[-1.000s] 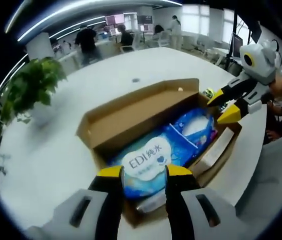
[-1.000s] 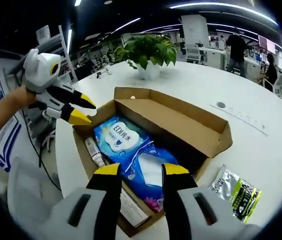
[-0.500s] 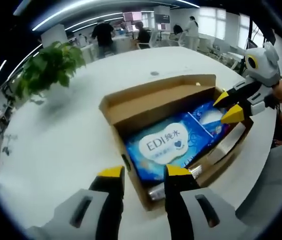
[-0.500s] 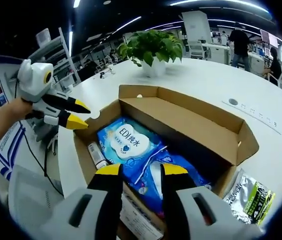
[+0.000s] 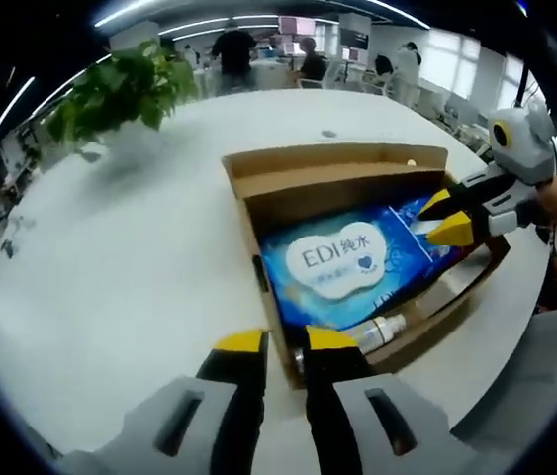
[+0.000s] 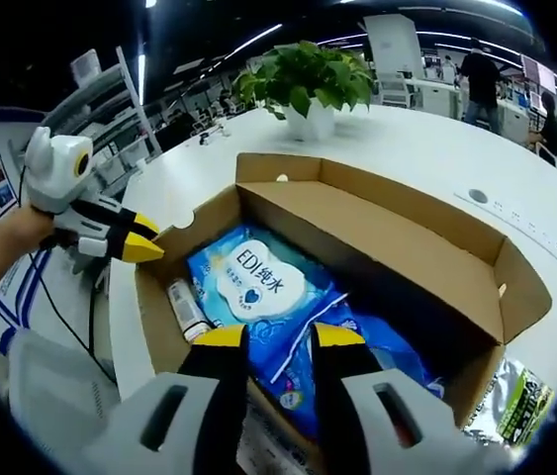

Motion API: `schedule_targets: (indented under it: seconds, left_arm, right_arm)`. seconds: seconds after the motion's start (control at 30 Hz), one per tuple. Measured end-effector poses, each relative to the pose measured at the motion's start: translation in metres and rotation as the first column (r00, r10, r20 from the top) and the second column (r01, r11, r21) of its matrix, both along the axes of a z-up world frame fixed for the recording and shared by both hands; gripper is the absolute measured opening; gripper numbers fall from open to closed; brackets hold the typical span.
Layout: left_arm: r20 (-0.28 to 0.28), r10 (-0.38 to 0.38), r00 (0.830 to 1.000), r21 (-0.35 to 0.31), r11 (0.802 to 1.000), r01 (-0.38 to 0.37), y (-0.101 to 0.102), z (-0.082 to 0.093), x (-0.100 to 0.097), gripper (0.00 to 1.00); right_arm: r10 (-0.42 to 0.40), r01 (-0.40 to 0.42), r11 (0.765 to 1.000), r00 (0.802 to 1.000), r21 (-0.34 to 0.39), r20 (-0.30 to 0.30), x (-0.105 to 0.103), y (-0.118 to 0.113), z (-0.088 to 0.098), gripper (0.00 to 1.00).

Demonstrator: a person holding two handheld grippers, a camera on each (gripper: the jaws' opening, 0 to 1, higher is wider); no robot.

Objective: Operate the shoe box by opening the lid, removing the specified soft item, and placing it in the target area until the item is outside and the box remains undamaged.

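Potted plant (image 6: pixel 308 84) and foil packet (image 6: pixel 515 408) flank open shoe box (image 6: pixel 456 262).

Long ceiling light strips (image 5: pixel 164 12) are lighting the room brightly and evenly, and the white desk (image 5: pixel 120 257) is glaring pale. The fisheye lens is bending straight lines near the edges. Distant office furniture is going soft, perhaps from motion blur.

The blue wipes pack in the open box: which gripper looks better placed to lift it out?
Probably the right gripper: its open tips hover directly over the blue wipes pack inside the box. The left gripper sits at the box's outer wall.
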State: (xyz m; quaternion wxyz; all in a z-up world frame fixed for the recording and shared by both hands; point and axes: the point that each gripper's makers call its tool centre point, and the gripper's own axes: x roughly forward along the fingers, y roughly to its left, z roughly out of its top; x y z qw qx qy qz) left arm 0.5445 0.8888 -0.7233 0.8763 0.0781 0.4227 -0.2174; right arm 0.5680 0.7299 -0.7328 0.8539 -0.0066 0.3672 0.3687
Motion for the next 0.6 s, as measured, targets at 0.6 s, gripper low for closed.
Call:
schedule_targets:
  seconds: [0.6]
  left_arm:
    - [0.005, 0.021, 1.000, -0.028, 0.999, -0.021, 0.001, -0.004, 0.001, 0.06]
  right_arm:
    - [-0.030, 0.026, 0.998, 0.998, -0.064, -0.058, 0.009, 0.010, -0.021, 0.16]
